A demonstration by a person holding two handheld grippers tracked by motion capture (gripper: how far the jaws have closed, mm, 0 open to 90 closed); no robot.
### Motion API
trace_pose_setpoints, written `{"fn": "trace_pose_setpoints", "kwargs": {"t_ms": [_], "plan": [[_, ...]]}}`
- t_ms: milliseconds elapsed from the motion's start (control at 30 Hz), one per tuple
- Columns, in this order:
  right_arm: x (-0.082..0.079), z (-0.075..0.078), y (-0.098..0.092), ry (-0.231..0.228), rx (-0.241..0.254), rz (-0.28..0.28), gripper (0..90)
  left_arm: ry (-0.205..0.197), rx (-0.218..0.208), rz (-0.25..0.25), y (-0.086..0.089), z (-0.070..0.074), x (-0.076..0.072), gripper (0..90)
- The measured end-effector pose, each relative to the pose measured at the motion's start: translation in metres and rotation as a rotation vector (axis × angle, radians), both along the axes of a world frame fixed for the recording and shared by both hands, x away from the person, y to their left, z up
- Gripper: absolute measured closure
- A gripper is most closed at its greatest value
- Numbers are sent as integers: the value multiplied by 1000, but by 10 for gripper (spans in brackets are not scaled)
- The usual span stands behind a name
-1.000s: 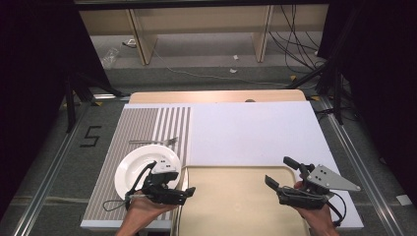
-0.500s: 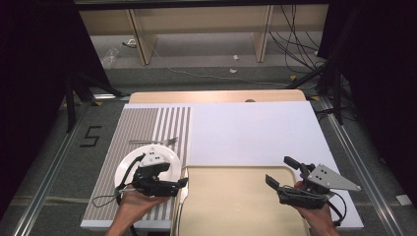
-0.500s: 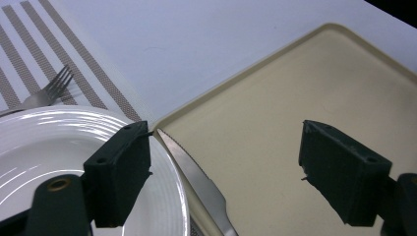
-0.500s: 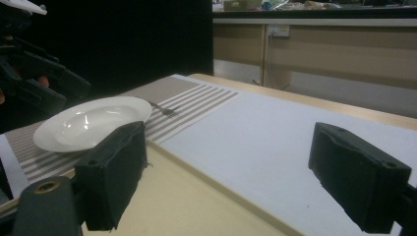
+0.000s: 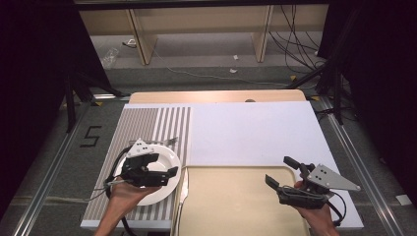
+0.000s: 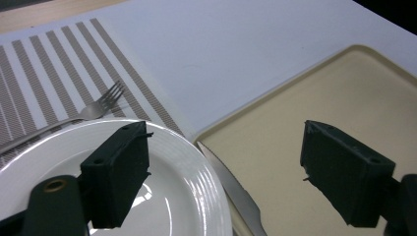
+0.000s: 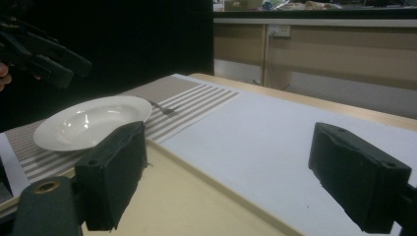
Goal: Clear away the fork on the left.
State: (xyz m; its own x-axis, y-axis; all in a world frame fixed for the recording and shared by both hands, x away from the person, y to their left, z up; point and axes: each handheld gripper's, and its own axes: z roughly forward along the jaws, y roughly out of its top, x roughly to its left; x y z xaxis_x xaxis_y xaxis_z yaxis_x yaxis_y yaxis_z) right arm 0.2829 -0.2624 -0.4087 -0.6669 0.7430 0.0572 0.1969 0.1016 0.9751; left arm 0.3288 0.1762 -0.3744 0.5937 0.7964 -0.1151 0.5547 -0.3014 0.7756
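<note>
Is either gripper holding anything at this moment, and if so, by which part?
Nothing is held. The left gripper hangs open over the plate; the right gripper is open over the tray.

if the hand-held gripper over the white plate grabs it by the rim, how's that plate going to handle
The white plate looks glazed and glossy, so the left hand-held gripper may slip on its rim. It seems rigid, probably ceramic, so likely breakable if dropped. Held at one edge, it would probably tilt. It lies flat on the striped placemat, so rolling looks unlikely.
</note>
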Motion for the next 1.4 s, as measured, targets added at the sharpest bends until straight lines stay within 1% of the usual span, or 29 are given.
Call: {"fn": "trace_pose_setpoints", "kwargs": {"t_ms": [233, 367, 467, 567, 600, 667, 733, 900, 967, 1067, 1133, 1233, 1267, 1400], "plan": [[0, -1, 1, 0, -1, 2, 155, -28, 14, 22, 10, 11, 11, 174], [0, 0, 0, 2, -6, -3, 155, -44, 27, 12, 16, 14, 19, 172], [-1, 0, 1, 3, -6, -3, 155, -52, 43, 3, 21, 16, 28, 171], [-1, 0, 2, -5, -6, -2, 155, -45, 72, -1, 26, 19, 39, 168], [-2, 0, 2, -5, -4, -2, 155, -46, 88, -4, 28, 19, 42, 168], [-1, 0, 2, -3, -7, -4, 155, -46, 112, 1, 32, 21, 49, 167], [-1, 0, 2, 0, -6, -5, 155, -37, 132, 7, 37, 21, 57, 167], [-1, 0, 2, 2, -4, -4, 154, -27, 200, 13, 43, 20, 71, 167], [-1, 0, 2, 4, -4, -4, 154, -22, 220, 16, 44, 19, 78, 167], [-1, 0, 2, 3, -4, -3, 154, -8, 258, 27, 47, 17, 90, 168], [-1, 0, 2, 0, -4, -2, 155, 14, 272, 45, 49, 13, 98, 167], [-1, 0, 2, 0, -6, -2, 155, 22, 303, 57, 53, 8, 108, 168], [-1, 0, 2, -1, -4, -2, 155, 25, 321, 63, 55, 6, 112, 167], [-1, 0, 2, 4, -5, -2, 155, 45, 352, 75, 62, 0, 125, 168]]}}
